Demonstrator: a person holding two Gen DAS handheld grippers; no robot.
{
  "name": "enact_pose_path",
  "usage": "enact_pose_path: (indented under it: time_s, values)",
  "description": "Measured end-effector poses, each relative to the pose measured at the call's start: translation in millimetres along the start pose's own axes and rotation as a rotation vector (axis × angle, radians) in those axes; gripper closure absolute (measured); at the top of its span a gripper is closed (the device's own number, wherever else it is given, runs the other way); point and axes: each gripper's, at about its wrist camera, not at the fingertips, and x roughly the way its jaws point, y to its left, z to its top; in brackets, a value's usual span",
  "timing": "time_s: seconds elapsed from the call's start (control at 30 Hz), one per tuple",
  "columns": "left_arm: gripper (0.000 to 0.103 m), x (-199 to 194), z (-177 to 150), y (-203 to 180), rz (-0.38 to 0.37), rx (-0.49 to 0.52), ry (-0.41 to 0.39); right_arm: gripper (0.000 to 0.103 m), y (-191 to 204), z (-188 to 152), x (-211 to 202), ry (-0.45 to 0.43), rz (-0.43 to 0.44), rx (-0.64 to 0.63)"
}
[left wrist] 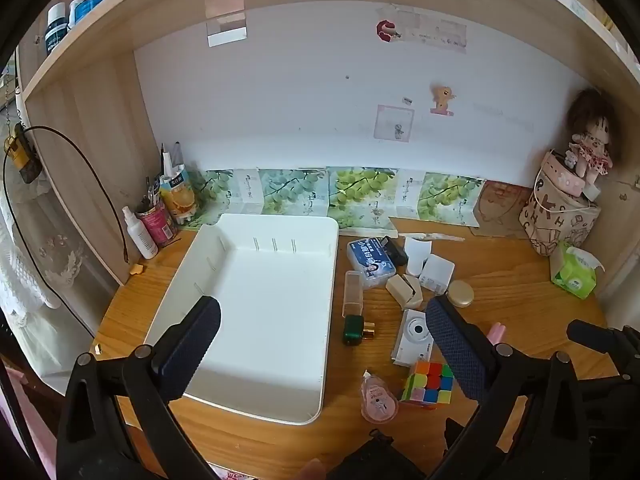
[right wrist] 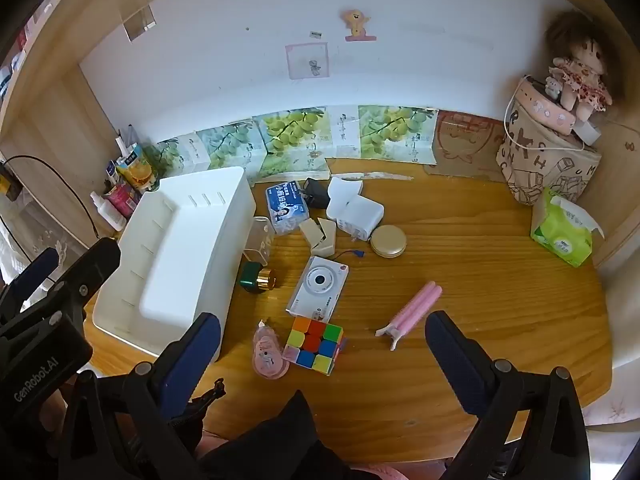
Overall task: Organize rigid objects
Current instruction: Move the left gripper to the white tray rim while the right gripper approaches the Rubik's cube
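Note:
An empty white tray (left wrist: 240, 392) lies on the left of the wooden desk; it also shows in the right wrist view (right wrist: 120, 316). Right of it lie loose items: a Rubik's cube (right wrist: 314, 344), a white camera (right wrist: 318, 286), a pink correction tape (right wrist: 268, 354), a pink clip (right wrist: 412, 312), a green bottle (right wrist: 256, 277), a gold tin (right wrist: 388, 241), a blue box (right wrist: 287, 208) and white chargers (right wrist: 356, 210). My left gripper (left wrist: 324, 348) is open and empty above the tray's near right side. My right gripper (right wrist: 322, 354) is open and empty above the cube.
A doll on a printed bag (right wrist: 548, 160) and a green tissue pack (right wrist: 562, 232) stand at the back right. Bottles and a pen cup (left wrist: 158, 220) stand at the back left. Shelf walls close in both sides.

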Motion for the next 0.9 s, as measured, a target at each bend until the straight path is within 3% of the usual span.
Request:
enact_pose_path:
  time_s: [0.4,0.73,0.9]
  values:
    - [0.001,4,-1,-4,-0.004,0.004,0.008,0.001,-11,-4,7,0.031,0.007,0.008]
    - [0.001,18,-5,-12,-0.014,-0.016,0.111,0.001,-23,-4,21,0.106,-0.005,0.009]
    - [0.001,23,-12,-18,-0.009,-0.024,0.165,0.007,-30,-7,32,0.167,0.02,0.014]
